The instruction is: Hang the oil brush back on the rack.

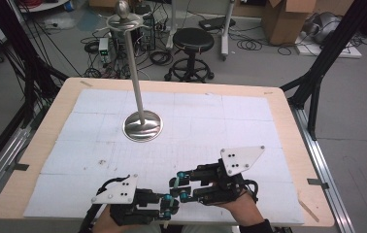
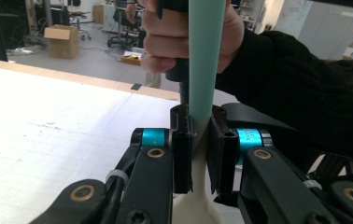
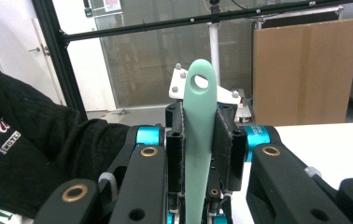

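Observation:
A utensil with a mint-green handle (image 3: 200,121) and a cream-white neck (image 2: 197,205) is held between both grippers near the table's front edge. My right gripper (image 3: 199,140) is shut on the green handle, just below its hanging hole. My left gripper (image 2: 201,140) has its pads on either side of the cream neck where it meets the green handle (image 2: 206,56), pressing on it. In the high view the left gripper (image 1: 171,203) and the right gripper (image 1: 178,187) meet tip to tip. The person's right hand (image 2: 165,42) shows behind the handle.
A shiny metal stand (image 1: 142,125) with a tall pole and a hooked top rises from the middle of the white mat (image 1: 220,121). The mat covers the wooden table (image 1: 50,126). A black stool (image 1: 191,43) and cables lie on the floor beyond.

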A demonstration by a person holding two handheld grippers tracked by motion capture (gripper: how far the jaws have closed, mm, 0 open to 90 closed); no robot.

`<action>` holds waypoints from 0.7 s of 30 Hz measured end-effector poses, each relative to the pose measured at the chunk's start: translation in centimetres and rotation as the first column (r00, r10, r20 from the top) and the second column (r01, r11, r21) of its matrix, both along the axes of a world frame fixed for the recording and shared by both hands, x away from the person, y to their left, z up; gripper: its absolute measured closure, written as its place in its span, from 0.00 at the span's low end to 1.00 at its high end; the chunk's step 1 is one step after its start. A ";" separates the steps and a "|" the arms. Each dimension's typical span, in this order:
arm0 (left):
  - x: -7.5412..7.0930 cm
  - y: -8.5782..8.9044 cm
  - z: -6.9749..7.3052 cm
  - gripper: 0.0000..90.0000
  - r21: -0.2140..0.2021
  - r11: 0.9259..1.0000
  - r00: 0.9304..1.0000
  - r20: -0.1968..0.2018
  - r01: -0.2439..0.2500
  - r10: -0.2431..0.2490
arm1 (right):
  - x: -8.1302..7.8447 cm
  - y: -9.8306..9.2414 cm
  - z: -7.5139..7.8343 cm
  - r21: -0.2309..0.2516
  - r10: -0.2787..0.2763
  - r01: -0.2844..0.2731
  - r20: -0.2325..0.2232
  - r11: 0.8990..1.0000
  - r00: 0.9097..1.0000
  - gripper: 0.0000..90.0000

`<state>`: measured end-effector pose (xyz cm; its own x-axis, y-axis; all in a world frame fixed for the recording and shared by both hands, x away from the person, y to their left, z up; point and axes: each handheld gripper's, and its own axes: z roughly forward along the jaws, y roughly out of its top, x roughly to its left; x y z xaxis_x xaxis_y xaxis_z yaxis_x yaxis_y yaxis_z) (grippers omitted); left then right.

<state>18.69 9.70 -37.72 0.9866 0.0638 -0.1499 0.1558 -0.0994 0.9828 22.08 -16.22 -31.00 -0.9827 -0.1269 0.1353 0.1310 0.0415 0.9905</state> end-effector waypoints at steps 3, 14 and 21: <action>0.0 0.1 0.0 0.90 0.011 1.000 1.000 0.003 -0.023 0.023 | -0.2 -0.1 -0.1 0.000 -0.039 0.039 -0.023 0.999 0.999 0.77; 0.4 0.0 -0.2 0.90 0.078 0.954 0.957 0.017 -0.289 0.289 | -1.5 -0.2 0.1 -0.082 -0.423 0.419 -0.047 0.904 0.905 0.51; 0.6 -0.4 -0.1 0.90 0.084 0.910 0.914 0.030 -0.406 0.405 | -2.4 0.7 0.3 -0.125 -0.549 0.546 0.015 0.828 0.836 0.52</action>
<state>19.25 9.27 -37.82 0.8748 0.4707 -0.1146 0.1896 -0.1150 0.9751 19.66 -15.50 -30.74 -0.8830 0.4494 0.1356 0.1881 0.0740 0.9794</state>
